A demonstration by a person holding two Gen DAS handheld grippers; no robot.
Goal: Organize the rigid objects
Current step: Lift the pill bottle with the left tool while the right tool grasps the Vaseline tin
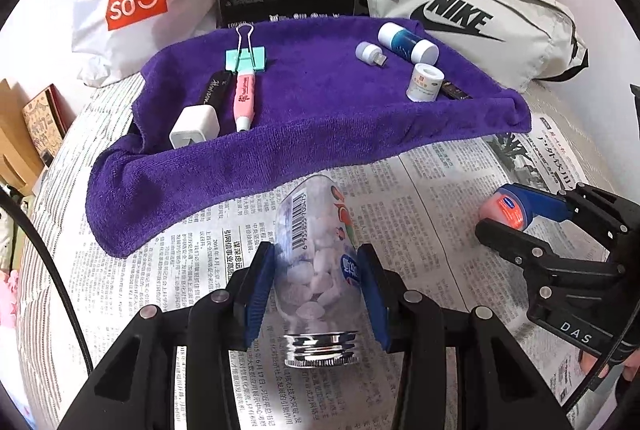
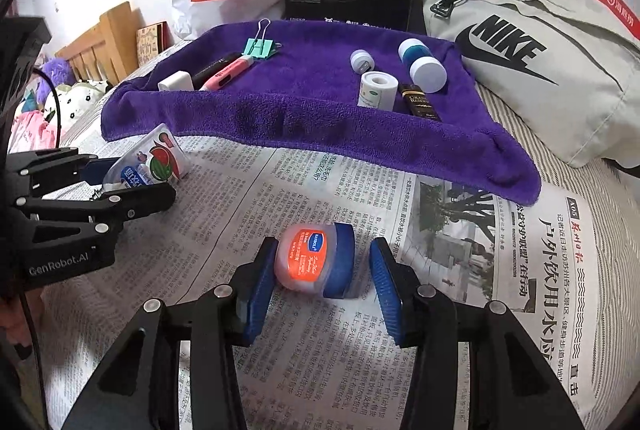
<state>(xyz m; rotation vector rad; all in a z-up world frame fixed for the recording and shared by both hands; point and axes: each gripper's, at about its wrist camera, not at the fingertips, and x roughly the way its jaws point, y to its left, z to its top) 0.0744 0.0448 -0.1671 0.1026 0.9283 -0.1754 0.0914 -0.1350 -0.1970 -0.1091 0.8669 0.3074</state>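
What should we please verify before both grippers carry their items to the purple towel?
1. Left gripper grip on the candy bottle: ok, both fingers press its sides.
2. Right gripper grip on the jar: not ok, a gap shows at one finger.
3. Bottle cap closed: ok, silver cap is on.
4. Free spot on the towel: ok, the middle is bare between the pen group and the tape roll group.
5. Jar lid tight: cannot tell.
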